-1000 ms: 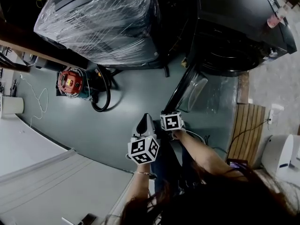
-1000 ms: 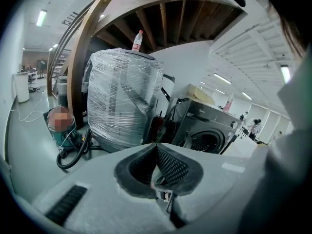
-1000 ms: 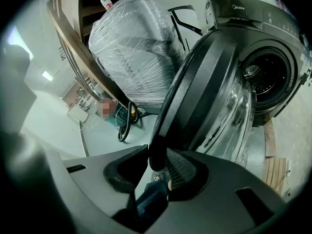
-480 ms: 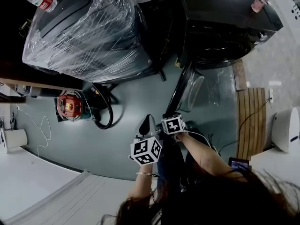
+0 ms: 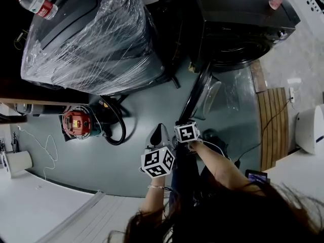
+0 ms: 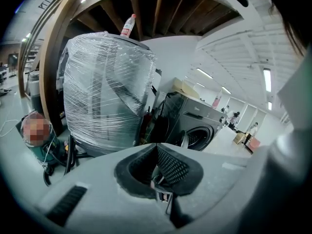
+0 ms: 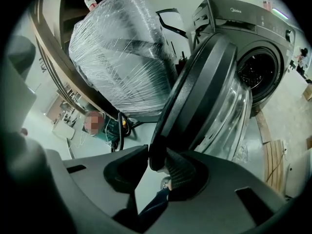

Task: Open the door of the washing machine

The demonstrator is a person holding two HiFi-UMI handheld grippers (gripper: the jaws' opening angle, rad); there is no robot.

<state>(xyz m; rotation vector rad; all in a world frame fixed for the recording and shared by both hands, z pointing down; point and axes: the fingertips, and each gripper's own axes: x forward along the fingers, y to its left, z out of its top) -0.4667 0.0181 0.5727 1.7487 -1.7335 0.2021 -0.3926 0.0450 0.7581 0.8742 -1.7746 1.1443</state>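
Your right gripper [image 7: 155,161] is clamped on the outer rim of the washing machine's door [image 7: 195,96]: the dark rim sits between the two pads, which press it from either side. In the head view this gripper [image 5: 182,123] meets the door [image 5: 202,92] at its near, free edge, with your forearm running back from the marker cube.

The door is already off the front of the washing machine [image 5: 243,29] and swung well out over the floor [image 5: 126,161]. Its bulging glass faces to your right. Behind it the round drum opening [image 7: 257,72] of the dark front-loader [image 7: 253,38] is uncovered.

Your left gripper [image 6: 157,147] has its jaws closed together with nothing between them. It hangs free above the floor, just beside the right one [image 5: 158,127] on its left, and touches neither the door nor the machine. Its camera sees the washing machine [image 6: 195,126] off to the right.

Left of the washing machine stands a large appliance wrapped in clear plastic film [image 5: 91,34], with a water bottle [image 5: 35,4] lying on its top at the far left corner. On the floor near its front sits a red-topped canister machine [image 5: 78,123] with a black hose looped beside it. A slatted wooden board [image 5: 273,125] lies on the floor to the right of the door.
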